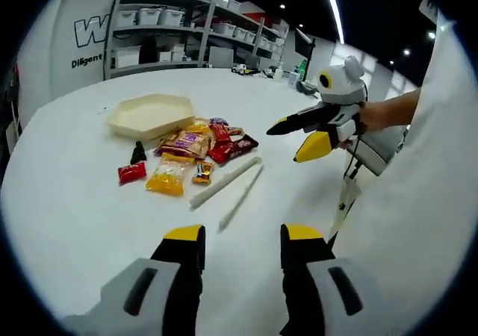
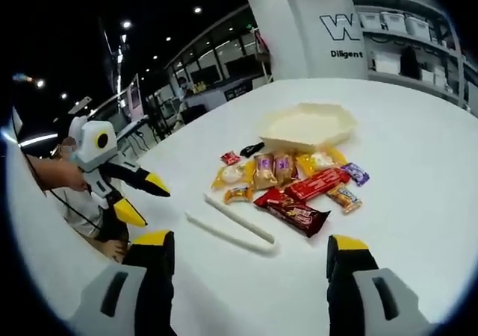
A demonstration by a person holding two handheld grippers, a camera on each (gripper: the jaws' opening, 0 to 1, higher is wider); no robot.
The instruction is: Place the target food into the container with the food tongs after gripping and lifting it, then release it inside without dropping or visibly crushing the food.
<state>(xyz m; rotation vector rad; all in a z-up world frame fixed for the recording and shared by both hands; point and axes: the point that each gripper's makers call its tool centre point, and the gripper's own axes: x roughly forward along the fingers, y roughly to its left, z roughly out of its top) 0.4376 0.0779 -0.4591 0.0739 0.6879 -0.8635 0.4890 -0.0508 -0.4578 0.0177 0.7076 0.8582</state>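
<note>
Nothing is gripped yet: both hand-held grippers, left point(image 1: 240, 240) and right point(image 2: 251, 252), hover released above white tongs point(image 1: 224, 182); crowded snack packets point(image 2: 291, 181) risk a crushing, clumsy pinch.

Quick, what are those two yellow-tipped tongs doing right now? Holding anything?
Left tongs: open, holding nothing, above the white table.
Right tongs: open, holding nothing; the food tongs lie untouched.
</note>
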